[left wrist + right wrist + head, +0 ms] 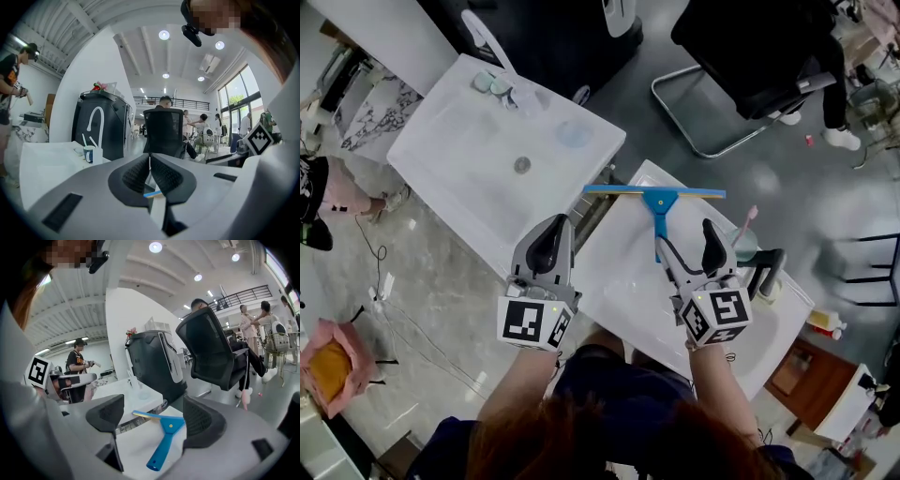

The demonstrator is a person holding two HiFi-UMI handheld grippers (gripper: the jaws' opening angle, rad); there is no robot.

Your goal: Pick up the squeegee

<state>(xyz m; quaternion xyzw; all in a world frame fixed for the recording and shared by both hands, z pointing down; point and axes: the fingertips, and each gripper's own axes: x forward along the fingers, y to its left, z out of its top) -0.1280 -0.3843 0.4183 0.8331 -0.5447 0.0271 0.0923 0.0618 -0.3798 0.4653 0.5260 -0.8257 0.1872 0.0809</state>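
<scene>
White worktop carries the blue squeegee, flat toward twelve o'clock, handle pointing to six.

In the head view the lower end of the squeegee's handle runs behind the right gripper, so its tip is out of sight there. In the left gripper view only a thin blue-and-yellow strip of it shows below the left gripper's jaws, which stand together and cover the rest. The small round things at the far corner of the left white surface are too small to name, as is the round spot near its middle. A person is cut off by the left edge and the black chair by the top edge. The lower end of a pink-tipped stick beside the right gripper is hidden.
</scene>
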